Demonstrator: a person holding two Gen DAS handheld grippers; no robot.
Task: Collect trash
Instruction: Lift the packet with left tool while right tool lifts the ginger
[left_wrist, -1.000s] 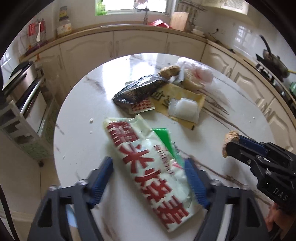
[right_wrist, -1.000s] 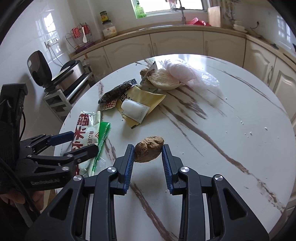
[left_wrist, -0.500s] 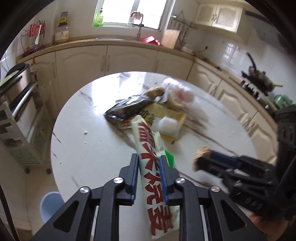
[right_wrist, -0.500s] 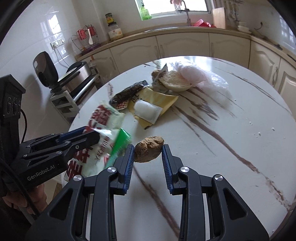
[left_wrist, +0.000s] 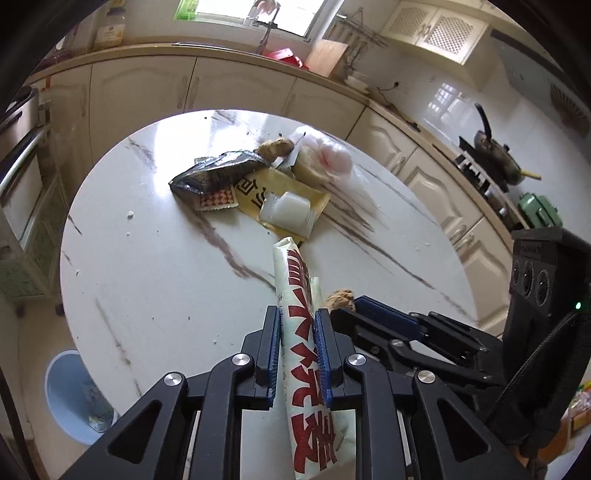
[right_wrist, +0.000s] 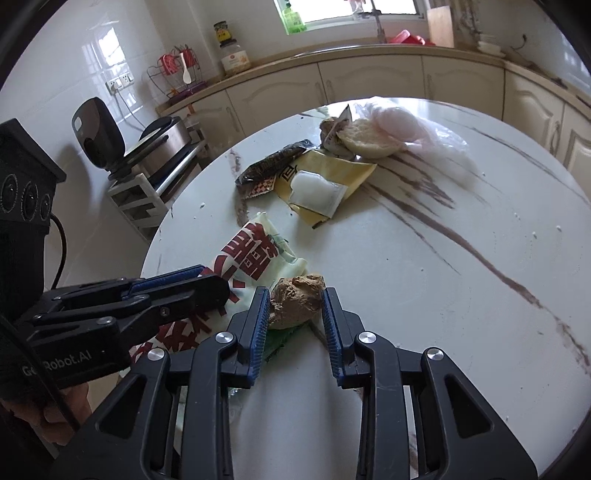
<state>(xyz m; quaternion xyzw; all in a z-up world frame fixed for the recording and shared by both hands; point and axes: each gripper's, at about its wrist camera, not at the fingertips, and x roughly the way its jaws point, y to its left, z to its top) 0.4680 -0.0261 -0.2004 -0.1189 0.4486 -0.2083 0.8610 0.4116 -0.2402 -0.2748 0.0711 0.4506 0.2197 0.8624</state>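
Left gripper (left_wrist: 297, 334), lower centre of left-wrist view: jaws, having just closed in, pinch the white wrapper w/ red characters (left_wrist: 301, 332), squeezed narrow, its lower end cut off by frame edge. Right gripper (right_wrist: 295, 308), lower centre of right-wrist view: jaws clamp a brown lump (right_wrist: 297, 301); its underside is hidden. Remaining trash pile (right_wrist: 317, 173) lies upper centre on round marble table (right_wrist: 424, 295). Blue bin (left_wrist: 74, 398), lower left, partly hidden behind table edge.

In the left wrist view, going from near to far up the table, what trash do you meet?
White wrapper with red lettering pinched in the left tool → clear sachet on the yellow packet → dark foil wrapper → brown lump.
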